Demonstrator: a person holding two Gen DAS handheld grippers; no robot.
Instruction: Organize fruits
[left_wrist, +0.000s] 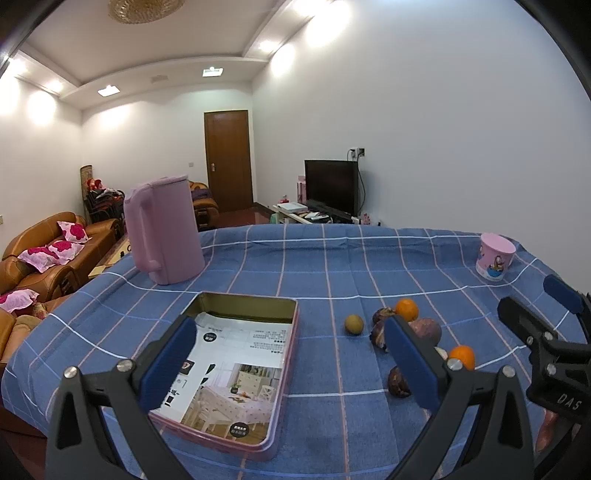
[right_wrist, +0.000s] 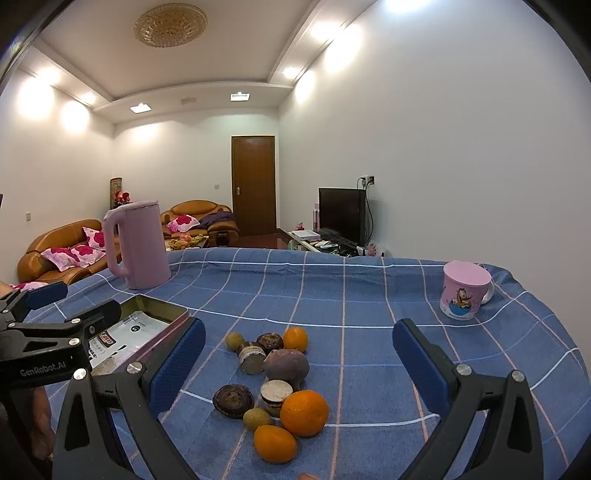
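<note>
A pile of fruit lies on the blue checked tablecloth: oranges (right_wrist: 304, 412), a purple round fruit (right_wrist: 286, 364), dark brown pieces (right_wrist: 233, 400) and small green-brown fruits (right_wrist: 234, 340). The pile also shows in the left wrist view, with an orange (left_wrist: 406, 309) and a green-brown fruit (left_wrist: 354, 324). An open metal tin (left_wrist: 236, 373) with a printed sheet inside lies left of the pile. My left gripper (left_wrist: 288, 369) is open and empty over the tin's right side. My right gripper (right_wrist: 299, 365) is open and empty, above the pile.
A pink kettle (left_wrist: 162, 229) stands at the back left of the table. A pink cartoon mug (right_wrist: 466, 294) stands at the back right. The table edge runs behind them. Sofas, a door and a TV lie beyond.
</note>
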